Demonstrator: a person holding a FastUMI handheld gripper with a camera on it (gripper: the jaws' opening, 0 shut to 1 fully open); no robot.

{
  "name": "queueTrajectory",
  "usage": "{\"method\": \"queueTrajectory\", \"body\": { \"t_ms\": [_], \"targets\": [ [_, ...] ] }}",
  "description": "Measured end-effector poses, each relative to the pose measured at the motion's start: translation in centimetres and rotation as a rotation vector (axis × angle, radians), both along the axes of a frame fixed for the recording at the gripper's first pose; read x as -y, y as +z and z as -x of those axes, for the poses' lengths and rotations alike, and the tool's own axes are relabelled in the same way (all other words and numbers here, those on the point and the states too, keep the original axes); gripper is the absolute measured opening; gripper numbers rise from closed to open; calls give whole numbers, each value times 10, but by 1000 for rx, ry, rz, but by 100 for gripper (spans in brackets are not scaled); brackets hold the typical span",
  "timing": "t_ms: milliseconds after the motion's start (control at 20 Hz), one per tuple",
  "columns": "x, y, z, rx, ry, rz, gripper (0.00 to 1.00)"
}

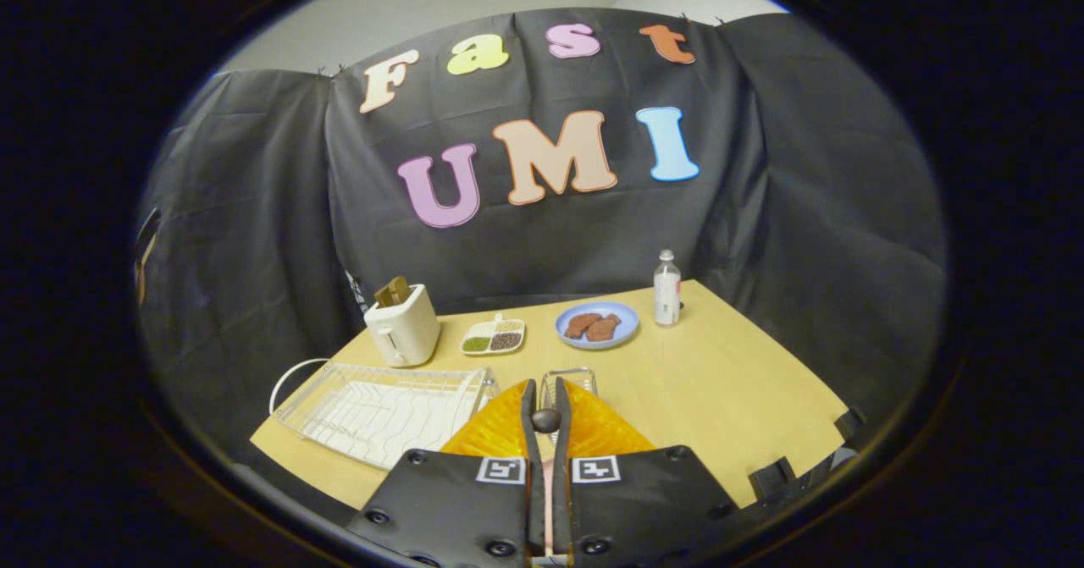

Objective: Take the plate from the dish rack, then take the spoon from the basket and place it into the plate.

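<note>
A: Which step was in hand?

B: The second, by my reading. The orange plate (500, 432) was already off the dish rack (381, 407) and lay on the wooden table (720, 399) right under the fingers. The gripper (546, 420) was nearly closed, its fingers pinching a dark, rounded knob that I took for the end of the spoon (546, 421), with a pale strip of handle running back in the narrow slot between them.

A: And the basket?

B: A small wire basket (569, 380) stood just beyond the fingertips, past the far edge of the plate. The spoon looked lifted clear of it, though I could not tell how high.

A: What did the next move call for?

B: Bringing the spoon low over the middle of the plate and parting the fingers gently. The grip sat at one end, so the spoon might tip or swing when let go.

A: Materials?

B: The plate was glossy, see-through orange plastic, ribbed toward the rim. The rack was white-coated wire, a long tray of thin tines with a looped handle at the far end. The table was smooth, pale wood grain.

A: Anything else about?

B: A cream toaster (403, 327), boxy with soft corners, a divided dish (494, 336) of grains, a blue plate (597, 324) with brown pieces on it, and a clear bottle (666, 290), all well apart from the work.
</note>
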State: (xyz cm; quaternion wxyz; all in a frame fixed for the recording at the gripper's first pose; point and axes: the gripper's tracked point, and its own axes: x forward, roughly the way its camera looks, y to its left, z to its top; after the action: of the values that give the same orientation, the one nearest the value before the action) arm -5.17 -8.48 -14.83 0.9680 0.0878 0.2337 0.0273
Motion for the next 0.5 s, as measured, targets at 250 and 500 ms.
{"method": "queueTrajectory", "body": {
  "t_ms": [250,500],
  "targets": [
    [4,-24,22,-60,-8,-9,6],
    [13,-50,32,-103,-6,-2,6]
  ]
}}
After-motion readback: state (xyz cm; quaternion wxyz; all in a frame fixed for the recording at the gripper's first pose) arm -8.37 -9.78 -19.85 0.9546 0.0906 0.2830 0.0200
